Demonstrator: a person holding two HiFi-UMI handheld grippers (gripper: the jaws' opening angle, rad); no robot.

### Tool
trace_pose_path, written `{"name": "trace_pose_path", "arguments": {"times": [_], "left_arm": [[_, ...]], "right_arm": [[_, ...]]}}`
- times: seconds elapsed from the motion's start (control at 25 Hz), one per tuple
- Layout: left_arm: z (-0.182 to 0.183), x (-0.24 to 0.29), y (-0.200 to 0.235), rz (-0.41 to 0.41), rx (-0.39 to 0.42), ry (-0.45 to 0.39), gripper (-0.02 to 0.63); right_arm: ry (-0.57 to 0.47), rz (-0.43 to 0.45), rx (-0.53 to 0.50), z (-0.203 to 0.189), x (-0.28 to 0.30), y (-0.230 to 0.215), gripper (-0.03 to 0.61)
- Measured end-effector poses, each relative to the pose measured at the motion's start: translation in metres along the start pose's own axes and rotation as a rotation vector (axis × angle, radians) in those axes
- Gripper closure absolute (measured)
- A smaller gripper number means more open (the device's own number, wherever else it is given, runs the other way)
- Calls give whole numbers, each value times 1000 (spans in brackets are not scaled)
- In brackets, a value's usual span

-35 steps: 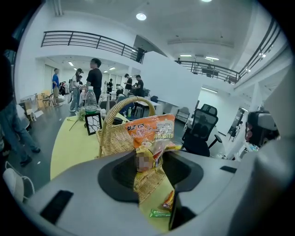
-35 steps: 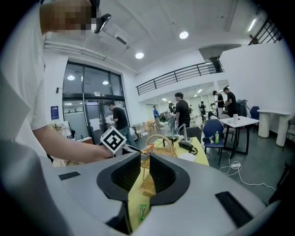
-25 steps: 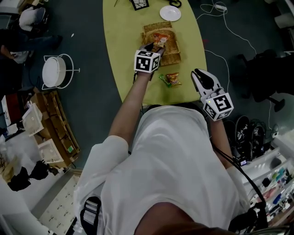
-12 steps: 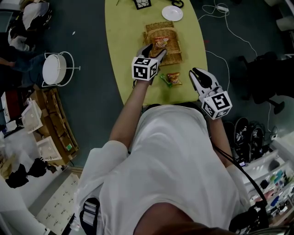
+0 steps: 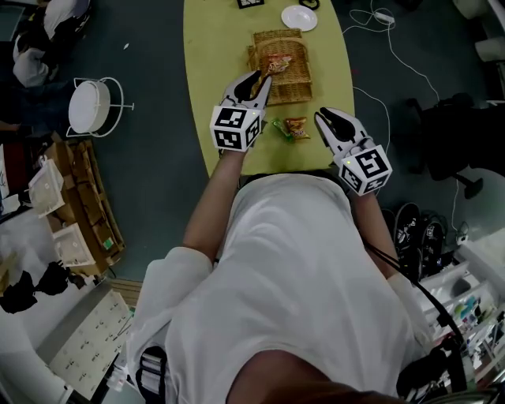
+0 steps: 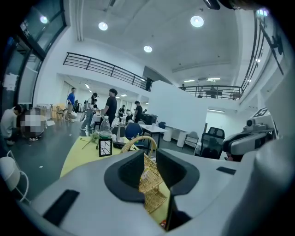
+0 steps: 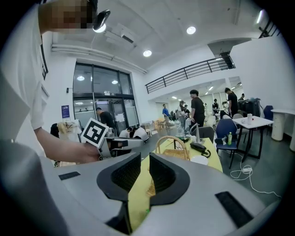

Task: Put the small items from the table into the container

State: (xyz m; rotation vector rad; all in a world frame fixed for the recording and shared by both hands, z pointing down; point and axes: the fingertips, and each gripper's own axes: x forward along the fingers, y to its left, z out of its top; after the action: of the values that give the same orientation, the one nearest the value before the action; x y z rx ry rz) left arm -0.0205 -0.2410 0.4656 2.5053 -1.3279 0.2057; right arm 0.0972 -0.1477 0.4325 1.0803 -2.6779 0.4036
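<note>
A wicker basket [image 5: 297, 85] stands on the yellow-green table [image 5: 213, 71] with an orange snack packet [image 5: 276, 63] lying inside it. A second orange and green packet [image 5: 294, 127] lies on the table nearer me, between my two grippers. My left gripper [image 5: 256, 81] hovers at the basket's near left corner; its jaws are closing with nothing between them, and the basket [image 6: 150, 182] shows through the gap. My right gripper [image 5: 322, 118] hangs just right of the loose packet, jaws a little apart and empty.
A white plate [image 5: 298, 17] and a small black frame [image 5: 251, 3] sit at the table's far end. A white cable [image 5: 379, 14] trails on the floor to the right, and a round white stand [image 5: 89, 122] is on the left. The table's near edge runs just below the grippers.
My left gripper has drawn back from over the basket towards me and risen, leaving the snack packet inside. Its jaws spread wide, then narrowed. My right gripper shifted slightly left.
</note>
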Motion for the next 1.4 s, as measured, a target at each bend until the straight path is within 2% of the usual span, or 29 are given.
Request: {"name": "trace_pose_path", "arguments": {"times": [0.2,0.48,0.64,0.76,1.16,1.4], "left_arm": [[4,-28,5,41,0,-34,604],[1,-63,11,86,-3,-45,606],[-6,-76,13,96,-43,-45,606],[-9,-84,12,102,-40,-44,606],[-9,-88,-3,67,1,-72,606],[-26,-86,-1,84,-11,-35,604]], "right_arm": [[5,36,-8,-1,7,14,514],[-8,40,2,0,10,19,514],[-13,25,24,-2,5,14,514],[-13,17,43,-5,2,13,514],[3,15,68,-12,0,9,514],[33,36,86,-26,7,10,514]]}}
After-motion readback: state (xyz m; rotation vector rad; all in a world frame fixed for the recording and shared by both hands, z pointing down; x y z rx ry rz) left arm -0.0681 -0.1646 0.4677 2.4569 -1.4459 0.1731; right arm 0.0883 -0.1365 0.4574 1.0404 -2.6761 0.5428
